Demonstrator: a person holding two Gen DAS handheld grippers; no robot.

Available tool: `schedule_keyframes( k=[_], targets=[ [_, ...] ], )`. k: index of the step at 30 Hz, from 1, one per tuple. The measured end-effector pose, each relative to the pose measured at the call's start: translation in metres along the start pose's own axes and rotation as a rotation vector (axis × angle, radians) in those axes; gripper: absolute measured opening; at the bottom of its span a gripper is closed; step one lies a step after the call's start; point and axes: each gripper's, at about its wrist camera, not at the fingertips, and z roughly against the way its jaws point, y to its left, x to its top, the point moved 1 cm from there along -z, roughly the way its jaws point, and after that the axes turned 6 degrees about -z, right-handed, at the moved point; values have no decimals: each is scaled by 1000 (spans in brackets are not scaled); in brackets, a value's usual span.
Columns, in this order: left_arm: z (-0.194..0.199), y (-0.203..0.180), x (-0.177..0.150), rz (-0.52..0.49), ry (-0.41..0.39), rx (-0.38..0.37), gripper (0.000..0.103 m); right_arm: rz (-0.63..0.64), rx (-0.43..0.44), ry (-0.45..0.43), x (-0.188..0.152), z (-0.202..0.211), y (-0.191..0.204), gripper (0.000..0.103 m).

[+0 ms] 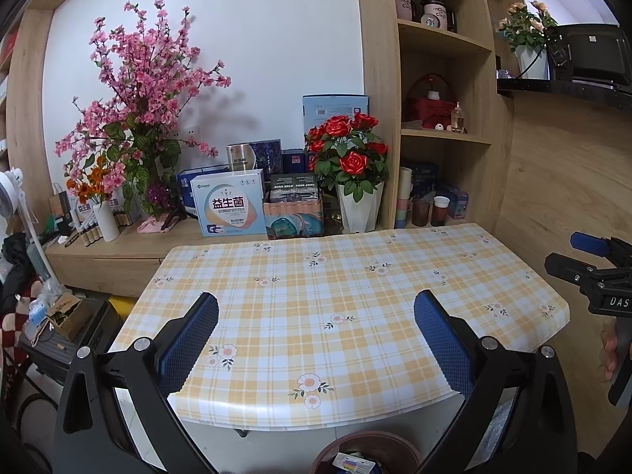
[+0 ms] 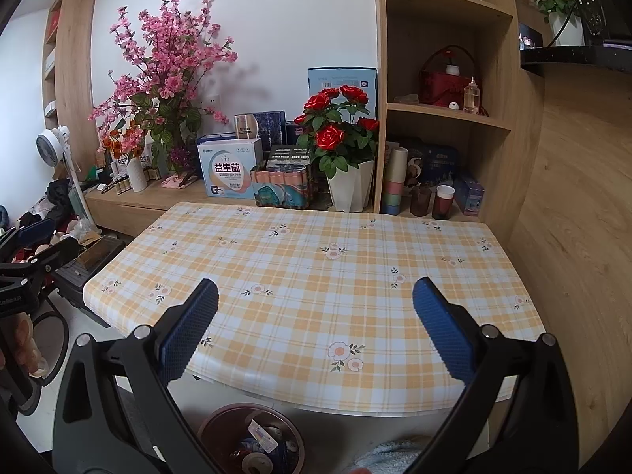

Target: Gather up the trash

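Observation:
A round brown trash bin [image 2: 252, 438] stands on the floor under the table's front edge, holding wrappers and tape rolls; its rim also shows in the left wrist view [image 1: 367, 448]. My left gripper [image 1: 316, 308] is open and empty, above the table's front part. My right gripper [image 2: 315, 300] is open and empty, also above the front of the table. Each gripper shows at the edge of the other's view: the right one [image 1: 592, 264], the left one [image 2: 35, 252]. The yellow checked tablecloth [image 2: 316, 268] carries no loose item.
Behind the table, a wooden ledge holds a pink blossom arrangement [image 1: 138, 110], a red rose pot [image 1: 351, 166], and boxes [image 1: 229, 207]. Shelves with cups [image 2: 442, 201] stand at back right. A fan [image 2: 53, 146] and clutter lie left. A wood panel [image 2: 572, 197] rises on the right.

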Motion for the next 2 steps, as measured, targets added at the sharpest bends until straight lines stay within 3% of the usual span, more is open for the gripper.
schedule_keyframes(
  k=[2],
  targets=[
    [0, 1, 0, 0, 1, 6, 97, 2, -1, 1, 1, -1, -2, 97]
  ],
)
